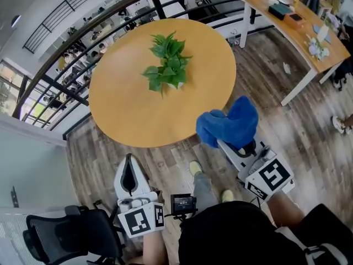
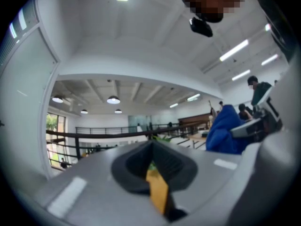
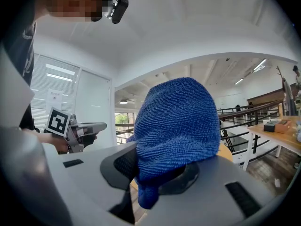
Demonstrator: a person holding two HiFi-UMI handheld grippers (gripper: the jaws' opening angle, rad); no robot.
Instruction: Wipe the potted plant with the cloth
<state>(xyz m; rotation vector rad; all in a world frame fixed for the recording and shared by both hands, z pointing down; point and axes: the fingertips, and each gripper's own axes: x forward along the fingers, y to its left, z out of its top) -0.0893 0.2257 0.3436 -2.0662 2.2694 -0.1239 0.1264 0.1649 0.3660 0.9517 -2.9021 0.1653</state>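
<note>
**Head view.** A round table (image 1: 132, 115) with a smooth, honey-coloured wood top fills the upper centre. The potted plant (image 1: 167, 66) stands on it, above the middle of the top. Its broad green leaves cover the pot from this angle. The right gripper (image 1: 236, 149), lower right of centre, carries the blue cloth (image 1: 229, 123). The cloth is a bunched, nubby towel held over the table's near edge, well apart from the plant. The left gripper (image 1: 129, 160), lower left, points toward the table edge. A rectangular desk (image 1: 276, 29) on white legs sits at upper right, over a plank floor (image 1: 298, 120).

**Left gripper view.** This view settles the state of the left gripper (image 2: 153, 149). Its grey shells meet and its dark ribbed pads are pressed together on nothing. Only a sliver of orange tabletop shows through the gap. The cloth (image 2: 225, 131) and the right gripper (image 2: 256, 126) appear at the right. A dark railing (image 2: 108, 133) crosses mid-frame under round ceiling lamps (image 2: 113, 99), which the head view does not show.

**Right gripper view.** The right gripper (image 3: 173, 182) pinches the cloth (image 3: 176, 121) between its pads. The looped terry weave is legible only here. The bulk of the cloth stands up as a dome and a tail hangs below the jaws. The left gripper (image 3: 87, 127), with its square-marker cube, is at the left. The desk (image 3: 273, 136) is at the right.
</note>
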